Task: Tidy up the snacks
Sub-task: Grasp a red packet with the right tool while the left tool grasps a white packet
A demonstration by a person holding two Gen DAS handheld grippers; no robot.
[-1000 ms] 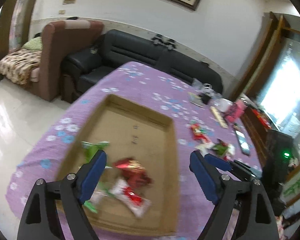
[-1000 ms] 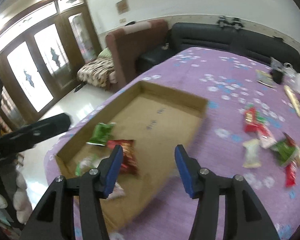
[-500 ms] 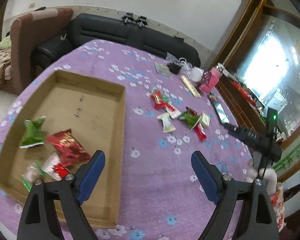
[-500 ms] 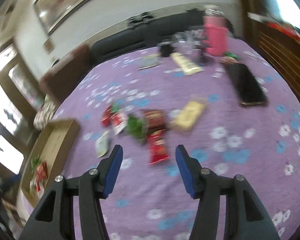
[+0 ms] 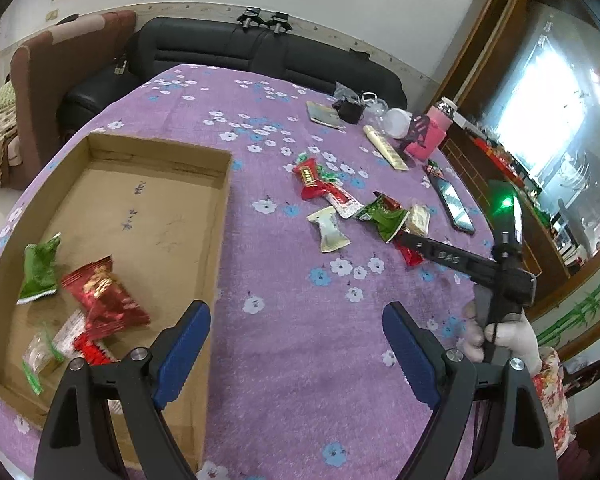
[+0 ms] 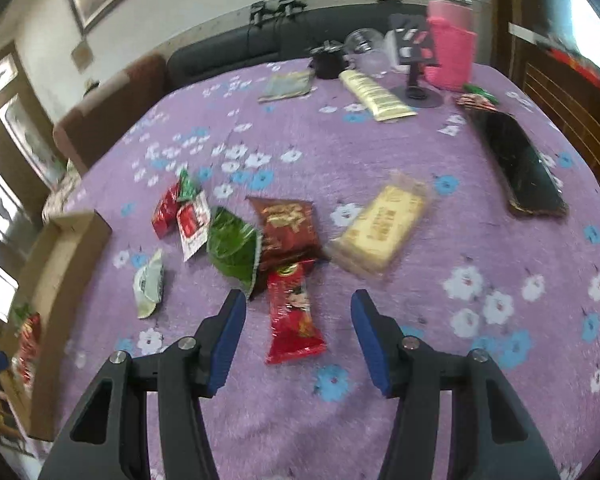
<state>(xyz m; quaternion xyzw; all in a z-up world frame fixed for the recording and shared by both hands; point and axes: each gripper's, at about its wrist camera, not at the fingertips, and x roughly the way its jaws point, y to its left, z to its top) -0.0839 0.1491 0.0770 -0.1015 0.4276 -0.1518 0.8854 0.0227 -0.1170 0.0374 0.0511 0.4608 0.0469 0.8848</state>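
Nearest, R wrist view: right gripper [image 6: 298,338], blue pads spread wide, nothing held, low over the purple flowered tablecloth [image 6: 440,360]. A red snack packet [image 6: 294,316] lies flat between the two pads, lengthwise, not touched yet. Just beyond, its top end tucks under a brown packet [image 6: 286,228], w/ a green packet [image 6: 234,248] overlapping on the left and a pale yellow bar [image 6: 378,226] on the right. Farther left: a white packet [image 6: 150,284] and small red ones [image 6: 182,214]. Far right, a phone [image 6: 520,164]; at the back, a pink bottle [image 6: 450,48].

L wrist view: left gripper [image 5: 296,354], also wide and empty, above bare cloth beside the cardboard tray [image 5: 216,240]. The tray already holds a green packet [image 5: 40,266], a red one [image 5: 104,300] and a few more in the near corner.

Risks, judged: closing on the red packet could drag the brown or green one along, since they overlap. Film is slick and flat, so pads may skid over it or pinch cloth instead. View is motion-blurred, so aim could be off.
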